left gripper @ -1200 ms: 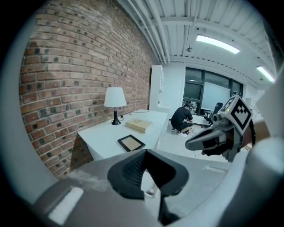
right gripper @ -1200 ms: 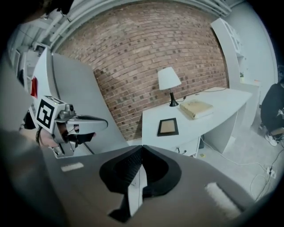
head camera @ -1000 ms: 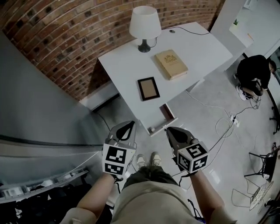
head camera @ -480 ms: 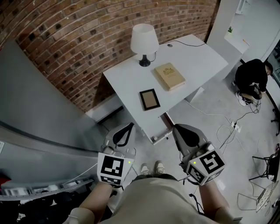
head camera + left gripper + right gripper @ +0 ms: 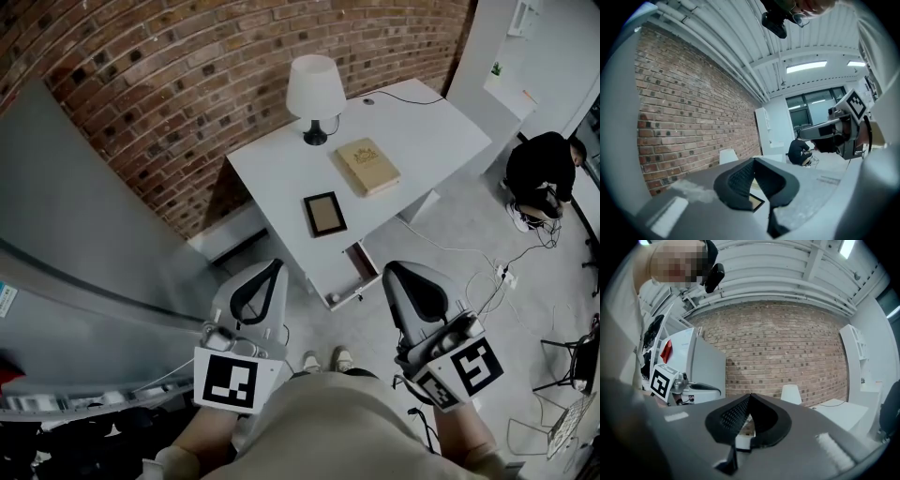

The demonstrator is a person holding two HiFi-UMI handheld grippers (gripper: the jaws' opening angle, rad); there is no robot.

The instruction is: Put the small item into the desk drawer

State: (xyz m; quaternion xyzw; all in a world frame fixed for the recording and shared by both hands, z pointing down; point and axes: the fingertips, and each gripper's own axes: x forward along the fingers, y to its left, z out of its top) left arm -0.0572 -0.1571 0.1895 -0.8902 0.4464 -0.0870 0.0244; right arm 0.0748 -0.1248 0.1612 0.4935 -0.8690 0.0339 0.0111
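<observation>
The white desk stands against the brick wall. Its drawer is pulled open at the near side, and a small pale thing lies at its near end, too small to identify. Both grippers hang in the air in front of the desk, well short of the drawer. My left gripper has its jaws touching at the tips with nothing between them. My right gripper is shut and empty too.
On the desk are a white lamp, a tan book and a dark picture frame. A grey partition runs along the left. A person in black crouches at the right, with cables on the floor.
Both grippers have drawn back from the drawer toward my body and look larger in the head view. The desk and drawer have not changed.
</observation>
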